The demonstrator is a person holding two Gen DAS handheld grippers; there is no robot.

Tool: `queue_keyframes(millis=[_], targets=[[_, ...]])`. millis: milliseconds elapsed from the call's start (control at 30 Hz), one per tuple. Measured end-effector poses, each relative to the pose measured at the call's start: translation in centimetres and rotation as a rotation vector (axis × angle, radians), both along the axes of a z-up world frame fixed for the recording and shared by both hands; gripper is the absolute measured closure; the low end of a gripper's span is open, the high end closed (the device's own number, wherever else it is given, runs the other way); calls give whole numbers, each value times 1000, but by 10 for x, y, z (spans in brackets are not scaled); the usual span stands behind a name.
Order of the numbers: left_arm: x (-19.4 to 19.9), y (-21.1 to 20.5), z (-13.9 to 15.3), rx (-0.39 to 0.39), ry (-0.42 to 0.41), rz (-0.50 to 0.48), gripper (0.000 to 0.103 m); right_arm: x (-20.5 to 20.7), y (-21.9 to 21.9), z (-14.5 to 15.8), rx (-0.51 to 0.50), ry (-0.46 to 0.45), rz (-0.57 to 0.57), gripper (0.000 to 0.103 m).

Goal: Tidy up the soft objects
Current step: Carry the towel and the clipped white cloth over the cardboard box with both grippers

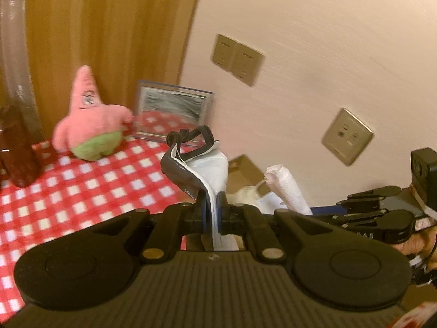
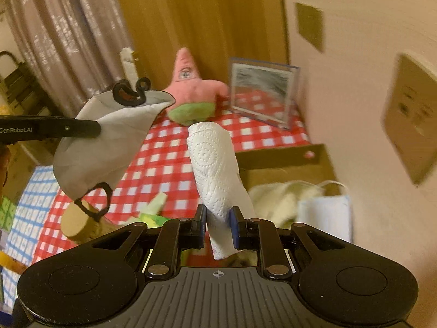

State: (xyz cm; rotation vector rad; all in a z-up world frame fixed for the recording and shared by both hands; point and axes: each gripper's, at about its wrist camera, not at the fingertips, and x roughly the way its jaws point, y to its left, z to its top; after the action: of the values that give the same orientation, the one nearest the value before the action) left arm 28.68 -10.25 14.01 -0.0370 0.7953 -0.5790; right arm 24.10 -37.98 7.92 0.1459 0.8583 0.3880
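My left gripper (image 1: 211, 207) is shut on a folded face mask (image 1: 188, 175), black outside and white inside, held in the air above the checked table; the mask also shows in the right wrist view (image 2: 106, 142) with the left gripper's finger (image 2: 68, 129) on it. My right gripper (image 2: 217, 222) is shut on a rolled white paper towel (image 2: 215, 169), also seen in the left wrist view (image 1: 289, 191). A pink starfish plush (image 1: 90, 120) (image 2: 191, 93) stands at the back of the table. A cardboard box (image 2: 286, 158) at the right holds a cream soft item (image 2: 278, 194) and a pale blue mask (image 2: 325, 213).
A red-and-white checked cloth (image 1: 82, 191) covers the table. A clear acrylic frame (image 1: 172, 112) (image 2: 262, 93) stands by the wall. A dark bottle (image 1: 16, 147) is at far left. A wooden stump (image 2: 79, 224) and a green-yellow plush (image 2: 153, 213) lie below. Wall sockets (image 1: 347, 136) are at right.
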Motion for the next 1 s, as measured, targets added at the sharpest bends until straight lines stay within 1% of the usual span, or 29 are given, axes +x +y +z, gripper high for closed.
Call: queue_keyframes(millis=[167,300,533,867,900,933,1000], targets=[[-6,-41,-9,-6,14,-29,97,-20,-22,-4,-26,-11,-46,85],[-9,-69,-20,-16,33,-46,97,-29,-34,-13,-53,-9,-73,85],[1,-106,-55,-30,84,-42,97,-31,-49,-34,-74,11,-103,85],[22,-142,-105,-27,158,-31,96,-25,-61,-66,-89,61,-125,85],[24,-145,-109,-31,164,-31,90,-24,-62,-70,-88,67,-125,85],[26,-146,-114,-35,167,-29,81,-23,-63,-74,-88,73,-126,85],[29,-147,-120,-37,168,-32,73,-22,-65,-81,-88,84,-129,85]])
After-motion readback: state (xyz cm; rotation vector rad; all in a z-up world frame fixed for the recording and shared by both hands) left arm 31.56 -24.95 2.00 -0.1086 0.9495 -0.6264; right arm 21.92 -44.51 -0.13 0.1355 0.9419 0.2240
